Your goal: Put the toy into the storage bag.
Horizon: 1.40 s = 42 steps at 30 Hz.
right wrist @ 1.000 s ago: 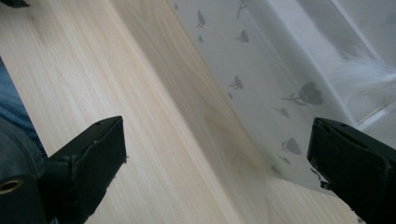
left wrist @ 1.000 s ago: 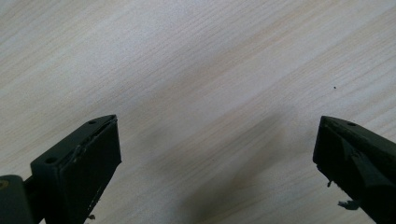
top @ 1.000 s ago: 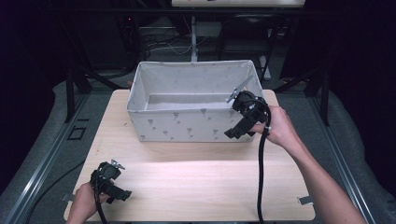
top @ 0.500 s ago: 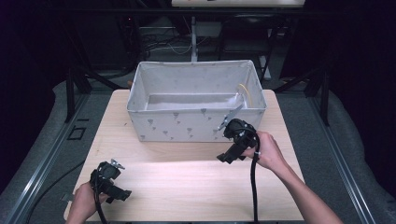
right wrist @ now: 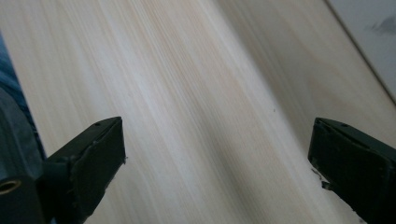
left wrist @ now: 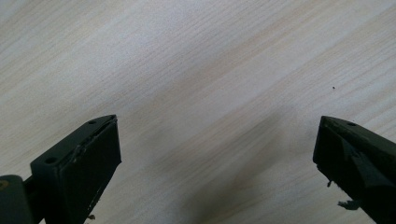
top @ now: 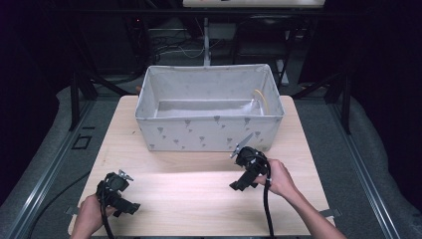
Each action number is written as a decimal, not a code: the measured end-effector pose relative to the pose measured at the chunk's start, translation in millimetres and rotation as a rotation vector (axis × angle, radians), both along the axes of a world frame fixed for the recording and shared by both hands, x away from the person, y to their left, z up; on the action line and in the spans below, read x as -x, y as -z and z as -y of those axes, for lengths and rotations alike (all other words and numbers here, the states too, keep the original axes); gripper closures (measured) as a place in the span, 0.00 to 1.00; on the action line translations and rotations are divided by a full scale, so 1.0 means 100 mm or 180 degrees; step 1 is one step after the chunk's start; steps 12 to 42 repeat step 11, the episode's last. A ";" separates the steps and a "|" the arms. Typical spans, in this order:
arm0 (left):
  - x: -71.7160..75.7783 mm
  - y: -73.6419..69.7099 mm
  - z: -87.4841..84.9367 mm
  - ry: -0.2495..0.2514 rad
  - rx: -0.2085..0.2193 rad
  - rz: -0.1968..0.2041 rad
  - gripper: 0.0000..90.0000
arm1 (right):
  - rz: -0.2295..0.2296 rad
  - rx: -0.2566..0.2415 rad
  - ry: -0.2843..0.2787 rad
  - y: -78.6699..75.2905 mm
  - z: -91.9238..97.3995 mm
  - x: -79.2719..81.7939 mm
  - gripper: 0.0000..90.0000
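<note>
We see a pale wood worktop [top: 199,199], smooth, with fine straight grain that shows plainly in both gripper views. On its far half stands a bin [top: 209,134], a soft-sided rectangular box of light grey fabric printed with small dark triangles; its walls sag a little and its floor is flat. Inside, against its right wall, leans a thin yellowish curved thing [top: 262,98], too small for us to tell what it is.

The right claw [top: 239,185] hangs over the worktop just in front of the bin's right corner, and in the right gripper view [right wrist: 215,158] its matte black blocky jaws stand wide apart with nothing between them. The left claw [top: 130,209] sits near the worktop's front left corner, well apart from the bin; its jaws [left wrist: 217,158] are likewise spread wide and hold nothing.
</note>
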<state>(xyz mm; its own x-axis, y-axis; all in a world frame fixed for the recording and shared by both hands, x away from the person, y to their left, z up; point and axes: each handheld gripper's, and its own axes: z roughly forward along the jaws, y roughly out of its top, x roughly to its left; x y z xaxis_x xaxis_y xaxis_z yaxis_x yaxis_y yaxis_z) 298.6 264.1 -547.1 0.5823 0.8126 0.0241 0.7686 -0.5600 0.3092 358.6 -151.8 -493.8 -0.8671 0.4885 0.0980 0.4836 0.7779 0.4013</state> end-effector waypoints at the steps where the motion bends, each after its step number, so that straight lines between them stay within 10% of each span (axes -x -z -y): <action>1: 0.00 0.00 0.00 0.0007 -0.0007 -0.0002 0.01 | -0.0064 0.0025 0.0000 0.09 0.03 -0.01 0.06; 42: -0.04 -0.04 0.04 0.0074 0.0006 0.0095 0.02 | -0.0133 0.0219 -0.0038 0.26 0.09 0.00 0.15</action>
